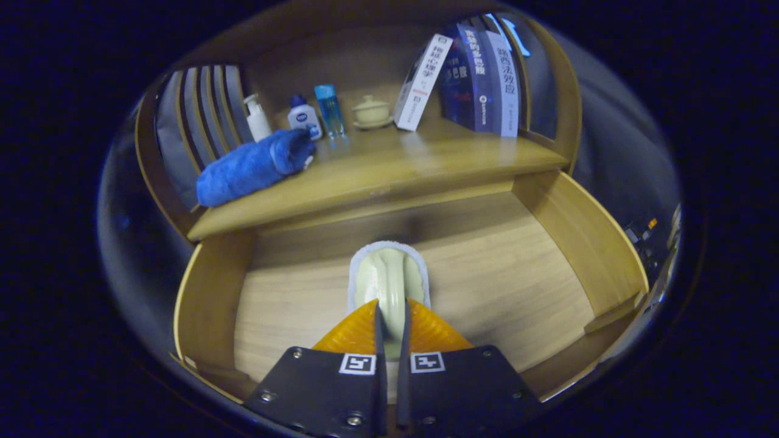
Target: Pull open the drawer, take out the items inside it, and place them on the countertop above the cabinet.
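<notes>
**Pale cloth pinched in the open drawer**

The wooden drawer (487,274) stands pulled open beneath the countertop (426,164), its bare plank floor stretching from the tongs toward twelve o'clock and its side walls rising at nine and three o'clock. The countertop sits beyond it under a curved wooden frame with slatted sides. On that surface, at about ten o'clock from the tongs, lies a rolled blue towel (252,167). Behind it stand a white pump bottle (257,118), a small white bottle with a blue cap (303,117) and a clear blue bottle (329,110). A pale lidded cup on a saucer (372,112) stands near twelve o'clock, and a row of books (475,79) leans at one o'clock.

The gripper (389,319) is clenched on the pale green cloth (389,277): both fingers press a raised fold of it between them, nearly touching. The rest of the cloth, edged in white, spreads just ahead of the fingertips toward twelve o'clock, inside the drawer, over the middle of its floor. Whether the cloth touches the floor cannot be told.
</notes>
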Motion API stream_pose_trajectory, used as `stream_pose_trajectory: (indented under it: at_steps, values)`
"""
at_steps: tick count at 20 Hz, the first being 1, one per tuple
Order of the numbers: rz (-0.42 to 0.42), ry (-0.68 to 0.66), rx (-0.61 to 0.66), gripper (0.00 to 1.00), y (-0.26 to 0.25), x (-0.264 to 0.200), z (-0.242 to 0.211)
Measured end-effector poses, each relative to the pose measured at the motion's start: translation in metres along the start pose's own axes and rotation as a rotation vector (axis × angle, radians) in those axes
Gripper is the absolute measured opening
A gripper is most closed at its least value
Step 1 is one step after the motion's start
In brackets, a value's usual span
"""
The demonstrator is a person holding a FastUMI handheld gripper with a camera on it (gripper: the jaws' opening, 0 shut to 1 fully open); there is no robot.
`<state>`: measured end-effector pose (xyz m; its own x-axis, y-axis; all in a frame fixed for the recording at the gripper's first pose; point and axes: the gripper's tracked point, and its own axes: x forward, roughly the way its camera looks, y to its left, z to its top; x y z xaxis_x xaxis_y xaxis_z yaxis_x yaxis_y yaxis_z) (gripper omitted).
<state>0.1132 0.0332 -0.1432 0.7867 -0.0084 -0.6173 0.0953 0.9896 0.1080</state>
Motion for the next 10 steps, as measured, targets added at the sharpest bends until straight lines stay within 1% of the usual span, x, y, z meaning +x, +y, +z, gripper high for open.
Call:
stream_pose_trajectory:
  at_steps: [2, 4, 6, 7, 10]
  values:
    - [0.006, -0.07, -0.027, 0.07, 0.004, -0.02, 0.021]
    - [0.004, -0.173, -0.039, 0.07, 0.006, -0.048, 0.053]
    - [0.021, -0.28, -0.032, 0.07, 0.015, -0.079, 0.088]
    - [0.023, -0.325, -0.035, 0.07, 0.016, -0.091, 0.099]
    - [0.029, -0.385, -0.063, 0.06, 0.027, -0.111, 0.125]
